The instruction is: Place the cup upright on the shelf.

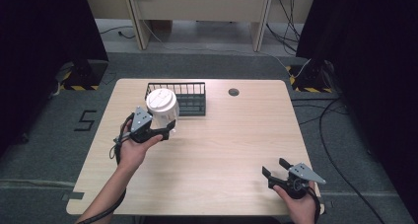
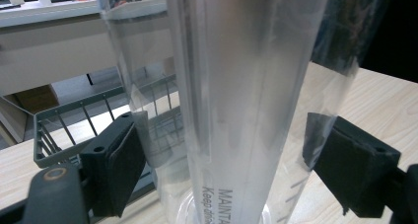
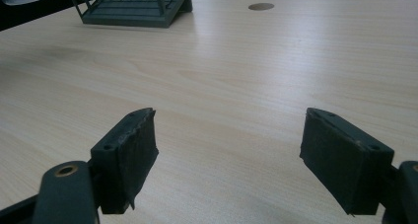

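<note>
A tall clear plastic container with a white lid stands upright between the jaws of my left gripper. Both pads press against its sides, low on the body, where some printed text shows. In the high view my left gripper holds it at the left front corner of the black wire basket. Whether its base touches the table is hidden. My right gripper rests near the table's front right edge, open with nothing between its pads.
The wire basket sits at the back middle of the wooden table, with a round cable hole to its right. Cables and dark stands lie on the floor beyond the table.
</note>
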Available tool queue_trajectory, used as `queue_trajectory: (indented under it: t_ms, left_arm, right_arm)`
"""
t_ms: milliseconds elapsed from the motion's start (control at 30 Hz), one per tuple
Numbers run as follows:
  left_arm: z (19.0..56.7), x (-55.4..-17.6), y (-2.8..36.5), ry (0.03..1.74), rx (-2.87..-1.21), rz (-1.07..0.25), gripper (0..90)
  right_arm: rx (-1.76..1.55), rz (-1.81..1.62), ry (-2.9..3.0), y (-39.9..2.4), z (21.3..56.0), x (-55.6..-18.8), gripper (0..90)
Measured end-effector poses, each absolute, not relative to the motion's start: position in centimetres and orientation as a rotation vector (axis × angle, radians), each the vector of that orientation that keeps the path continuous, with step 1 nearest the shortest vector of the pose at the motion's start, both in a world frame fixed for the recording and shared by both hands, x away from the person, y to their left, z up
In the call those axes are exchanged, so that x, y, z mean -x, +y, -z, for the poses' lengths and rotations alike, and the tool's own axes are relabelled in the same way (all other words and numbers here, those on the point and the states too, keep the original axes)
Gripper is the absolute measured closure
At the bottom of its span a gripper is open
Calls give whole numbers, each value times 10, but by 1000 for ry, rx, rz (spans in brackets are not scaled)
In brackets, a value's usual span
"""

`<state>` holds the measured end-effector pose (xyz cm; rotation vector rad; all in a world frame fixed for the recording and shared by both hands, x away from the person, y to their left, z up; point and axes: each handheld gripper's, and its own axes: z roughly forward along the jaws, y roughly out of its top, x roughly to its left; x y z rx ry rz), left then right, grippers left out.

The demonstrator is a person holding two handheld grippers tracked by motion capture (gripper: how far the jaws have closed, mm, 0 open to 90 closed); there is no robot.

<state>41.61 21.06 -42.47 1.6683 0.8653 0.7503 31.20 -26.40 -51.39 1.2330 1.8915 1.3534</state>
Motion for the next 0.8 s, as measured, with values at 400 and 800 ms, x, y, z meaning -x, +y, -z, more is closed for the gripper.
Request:
queue_trajectory:
  t_ms: [400, 800]
  left_arm:
    - [417, -424, 209, 863, -1660, -759, 175]
    - [411, -434, 206, 867, -1654, -759, 175]
  right_arm:
    - [-1235, -1356, 1891, -264, 514, -312, 220]
    - [-1235, -1357, 1892, -264, 514, -312, 220]
